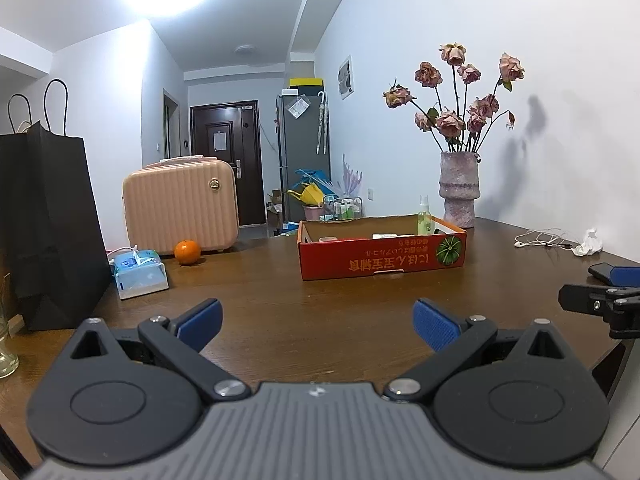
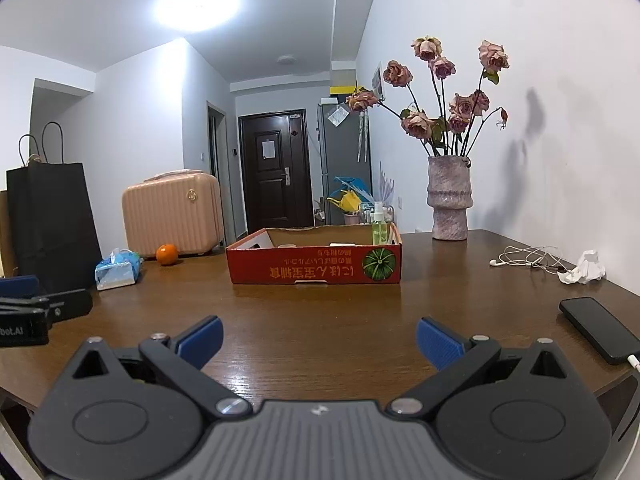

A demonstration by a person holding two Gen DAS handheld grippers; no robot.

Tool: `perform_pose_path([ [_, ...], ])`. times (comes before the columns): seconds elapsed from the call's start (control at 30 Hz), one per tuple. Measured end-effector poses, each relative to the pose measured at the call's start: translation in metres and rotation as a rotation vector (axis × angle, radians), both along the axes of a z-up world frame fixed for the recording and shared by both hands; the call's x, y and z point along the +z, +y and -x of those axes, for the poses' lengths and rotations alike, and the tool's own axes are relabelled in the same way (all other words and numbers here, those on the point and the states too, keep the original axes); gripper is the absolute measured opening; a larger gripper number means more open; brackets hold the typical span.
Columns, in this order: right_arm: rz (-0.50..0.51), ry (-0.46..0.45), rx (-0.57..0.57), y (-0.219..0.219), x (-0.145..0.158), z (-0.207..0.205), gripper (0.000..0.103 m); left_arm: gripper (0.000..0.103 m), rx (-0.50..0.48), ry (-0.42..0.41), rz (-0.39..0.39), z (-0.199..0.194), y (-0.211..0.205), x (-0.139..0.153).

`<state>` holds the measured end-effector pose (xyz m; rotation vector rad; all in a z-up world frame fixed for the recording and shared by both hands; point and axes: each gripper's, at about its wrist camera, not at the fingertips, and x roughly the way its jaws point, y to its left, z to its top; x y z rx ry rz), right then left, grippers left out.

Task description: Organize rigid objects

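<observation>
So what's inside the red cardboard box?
In the red cardboard box a green spray bottle stands upright at the far right corner. A few pale flat items peek over the front wall; that wall hides the rest of the floor.

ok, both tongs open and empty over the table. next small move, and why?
Probably ease the right tongs right and forward toward the black phone. It lies loose on the table just beside them, still outside the red cardboard box; the orange sits much farther off. The left tongs also hold nothing. A cable appears plugged into the phone, so go gently.
</observation>
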<state>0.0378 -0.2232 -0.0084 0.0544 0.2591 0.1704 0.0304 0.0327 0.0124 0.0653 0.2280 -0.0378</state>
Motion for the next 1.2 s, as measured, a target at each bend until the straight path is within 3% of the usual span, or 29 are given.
perform_pose_path([
  [1.2, -0.011, -0.011, 0.006, 0.0022, -0.0004, 0.0041, 0.103, 0.103, -0.002, -0.004, 0.015, 0.0009, 0.002, 0.0025],
])
